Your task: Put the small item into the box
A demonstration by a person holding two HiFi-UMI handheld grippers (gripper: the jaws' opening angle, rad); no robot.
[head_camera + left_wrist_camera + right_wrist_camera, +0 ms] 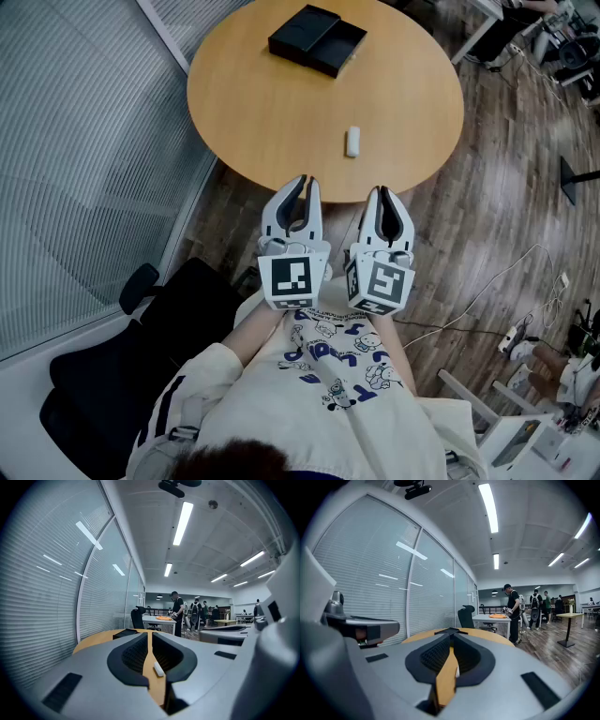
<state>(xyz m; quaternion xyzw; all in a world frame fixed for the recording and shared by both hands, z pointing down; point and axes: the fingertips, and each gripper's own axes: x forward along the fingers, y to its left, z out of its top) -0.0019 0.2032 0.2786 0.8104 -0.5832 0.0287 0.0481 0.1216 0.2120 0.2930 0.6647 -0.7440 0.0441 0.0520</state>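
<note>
Two hand-held grippers [304, 181] [383, 191], one small item [352, 142]

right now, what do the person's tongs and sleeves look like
The left tongs and right tongs match: white, tapering curved shells lined with black ribbed pads. Each carries a white cube with black square markers. No cables show on them. The person wears a cream top with a blue cartoon print, and dark stripes on the left sleeve.
</note>
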